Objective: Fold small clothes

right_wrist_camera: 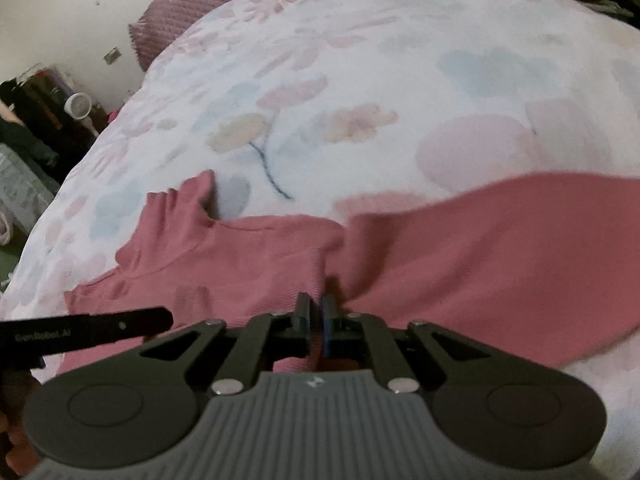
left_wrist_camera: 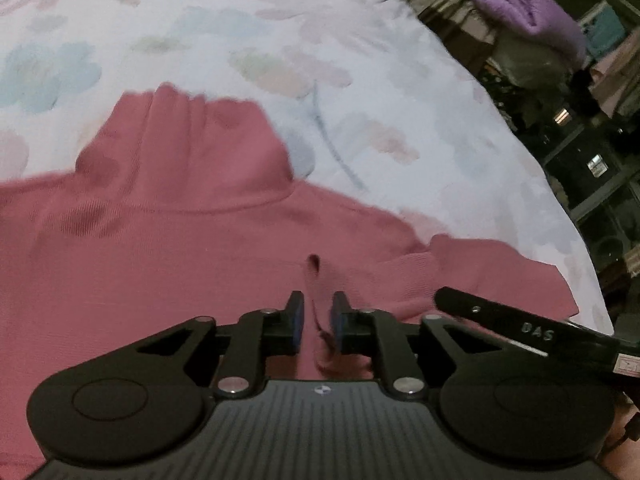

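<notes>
pink top [left_wrist_camera: 160, 248] on bedspread [left_wrist_camera: 280, 40], pinched by right gripper [right_wrist_camera: 316, 312]

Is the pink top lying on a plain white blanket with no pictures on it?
No, the pink top lies on a bedcover printed with pale pink and blue flowers.

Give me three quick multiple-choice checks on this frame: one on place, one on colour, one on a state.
1. Where does the pink ribbed turtleneck top lie?
A. on the white floral bedspread
B. on a wooden floor
C. in a basket

2. What colour is the folded blanket beyond the bed?
A. green
B. purple
C. orange

3. What is between the right gripper pads?
A. nothing
B. a sock
C. a pinch of the pink top

Answers: 1 A, floral fabric shows all around it; 2 B, it is lilac in the left wrist view; 3 C, pink cloth sits in the narrow gap.
</notes>
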`<state>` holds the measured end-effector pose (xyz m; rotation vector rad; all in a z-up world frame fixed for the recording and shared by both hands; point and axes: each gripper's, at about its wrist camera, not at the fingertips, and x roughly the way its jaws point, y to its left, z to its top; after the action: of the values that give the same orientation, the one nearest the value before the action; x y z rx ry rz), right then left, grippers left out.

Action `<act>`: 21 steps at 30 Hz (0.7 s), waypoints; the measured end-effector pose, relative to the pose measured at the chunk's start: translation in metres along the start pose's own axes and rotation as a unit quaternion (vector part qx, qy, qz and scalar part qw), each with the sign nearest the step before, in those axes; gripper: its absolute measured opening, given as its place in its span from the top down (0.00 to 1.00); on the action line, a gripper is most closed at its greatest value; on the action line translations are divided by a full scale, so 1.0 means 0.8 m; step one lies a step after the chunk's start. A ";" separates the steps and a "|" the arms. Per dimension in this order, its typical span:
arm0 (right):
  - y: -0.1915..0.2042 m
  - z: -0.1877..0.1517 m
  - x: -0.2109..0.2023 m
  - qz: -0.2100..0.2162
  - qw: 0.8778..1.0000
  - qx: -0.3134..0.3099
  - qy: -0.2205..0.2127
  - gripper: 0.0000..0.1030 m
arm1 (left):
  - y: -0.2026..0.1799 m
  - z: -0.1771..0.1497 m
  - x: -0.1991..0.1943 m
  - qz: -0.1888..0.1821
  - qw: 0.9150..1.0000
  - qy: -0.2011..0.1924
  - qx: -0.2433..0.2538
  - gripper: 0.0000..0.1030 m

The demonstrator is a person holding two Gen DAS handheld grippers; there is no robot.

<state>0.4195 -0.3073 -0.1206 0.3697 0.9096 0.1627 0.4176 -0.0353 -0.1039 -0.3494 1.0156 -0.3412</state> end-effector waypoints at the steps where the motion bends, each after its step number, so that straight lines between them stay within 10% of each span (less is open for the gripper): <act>1: -0.002 -0.002 -0.002 -0.006 1.000 0.004 -0.003 0.86 | 0.004 -0.001 -0.002 -0.001 1.000 -0.002 -0.004 0.83; 10: 0.019 -0.048 -0.065 0.041 0.999 -0.026 -0.014 0.78 | 0.022 -0.009 -0.028 -0.080 0.995 -0.011 -0.058 0.50; 14: 0.045 -0.064 -0.053 -0.006 0.996 -0.092 -0.006 0.79 | 0.015 -0.012 -0.012 -0.062 0.997 0.012 -0.052 0.49; 18: 0.045 -0.062 -0.042 -0.014 0.994 -0.111 0.013 0.95 | 0.004 -0.012 -0.014 -0.062 0.997 0.025 -0.029 0.87; 21: 0.038 -0.056 -0.064 -0.012 0.995 -0.104 -0.003 0.99 | 0.006 -0.006 -0.029 -0.090 0.995 0.014 -0.047 0.94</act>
<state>0.3537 -0.2835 -0.0965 0.1667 0.8810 0.2320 0.4031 -0.0212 -0.0906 -0.5244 1.0332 -0.4627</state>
